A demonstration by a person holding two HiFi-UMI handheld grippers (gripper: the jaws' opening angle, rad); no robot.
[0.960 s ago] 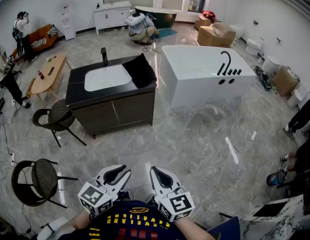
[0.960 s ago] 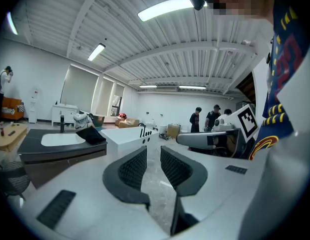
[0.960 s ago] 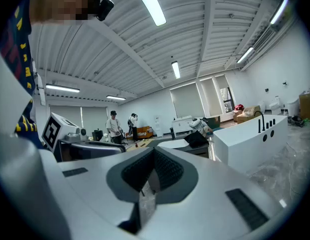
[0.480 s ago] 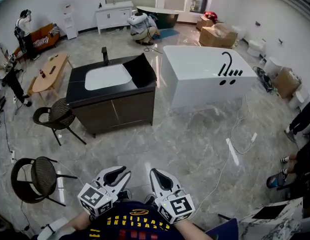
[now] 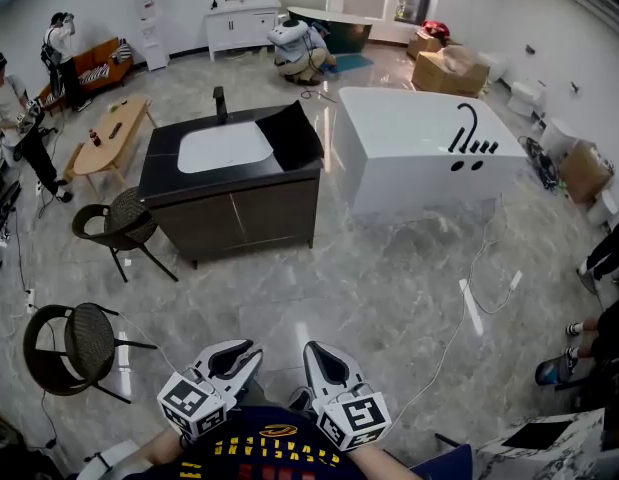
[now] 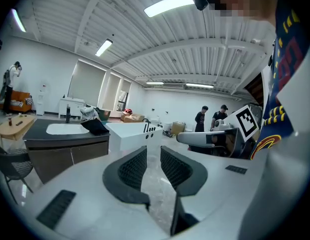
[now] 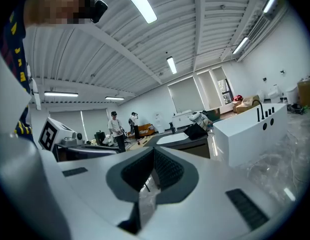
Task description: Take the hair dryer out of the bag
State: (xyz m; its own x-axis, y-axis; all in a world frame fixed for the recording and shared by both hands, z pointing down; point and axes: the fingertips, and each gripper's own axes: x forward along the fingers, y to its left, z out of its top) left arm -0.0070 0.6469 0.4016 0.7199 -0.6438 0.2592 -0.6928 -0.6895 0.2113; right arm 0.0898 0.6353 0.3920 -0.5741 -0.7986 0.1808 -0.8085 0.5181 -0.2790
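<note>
A black bag (image 5: pixel 289 135) lies on the right end of the dark vanity counter (image 5: pixel 161 168), far ahead of me; no hair dryer shows. The bag also appears small in the left gripper view (image 6: pixel 96 126) and the right gripper view (image 7: pixel 196 130). Both grippers hang close to my body at the bottom of the head view, well away from the vanity. My left gripper (image 5: pixel 249 350) (image 6: pixel 153 151) has its jaws a narrow gap apart with nothing between them. The pads of my right gripper (image 5: pixel 315 351) (image 7: pixel 154 153) meet, and it holds nothing.
A white bathtub (image 5: pixel 419 148) stands right of the vanity. Two wicker chairs (image 5: pixel 114 230) (image 5: pixel 74 343) sit on the left floor. A white cable (image 5: pixel 469 278) trails on the right. One person crouches at the back (image 5: pixel 299 48); others stand at the far left (image 5: pixel 9 98).
The head view has shifted, so the vanity and bathtub sit a little lower and further right. Both grippers keep the same pose and jaw spacing.
</note>
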